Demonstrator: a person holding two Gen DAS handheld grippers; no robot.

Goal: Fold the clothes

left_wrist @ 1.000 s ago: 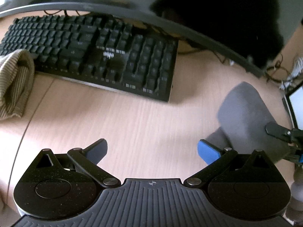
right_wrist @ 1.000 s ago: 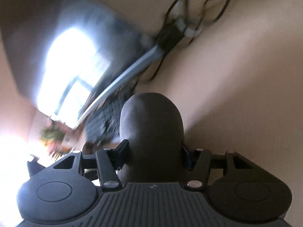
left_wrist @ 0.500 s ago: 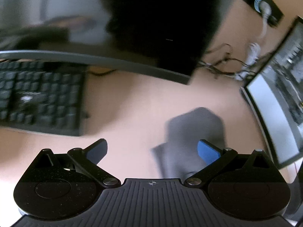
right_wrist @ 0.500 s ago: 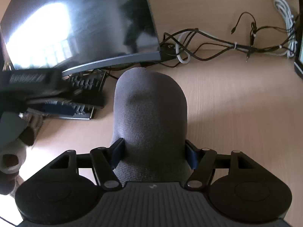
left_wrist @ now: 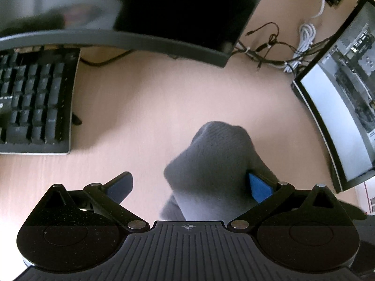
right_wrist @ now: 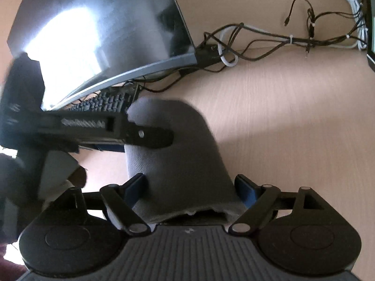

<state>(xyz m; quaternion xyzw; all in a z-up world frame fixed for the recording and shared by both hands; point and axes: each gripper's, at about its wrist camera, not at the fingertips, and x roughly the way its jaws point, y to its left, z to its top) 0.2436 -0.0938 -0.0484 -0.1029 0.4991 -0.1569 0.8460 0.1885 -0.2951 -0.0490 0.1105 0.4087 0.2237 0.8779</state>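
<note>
Handing over the soft grey knitted sock (right_wrist: 178, 154) looks like the step: it lies between the right gripper (right_wrist: 191, 187)'s opening jaws, and partly inside the left gripper (left_wrist: 189, 185)'s wide-open jaws, touching its right pad. Next, the left should close.

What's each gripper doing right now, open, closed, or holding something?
Left gripper: open, with the grey knitted sock between its fingers but not pinched.
Right gripper: jaws opening, the sock's cuff between them, apparently no longer gripped.
</note>
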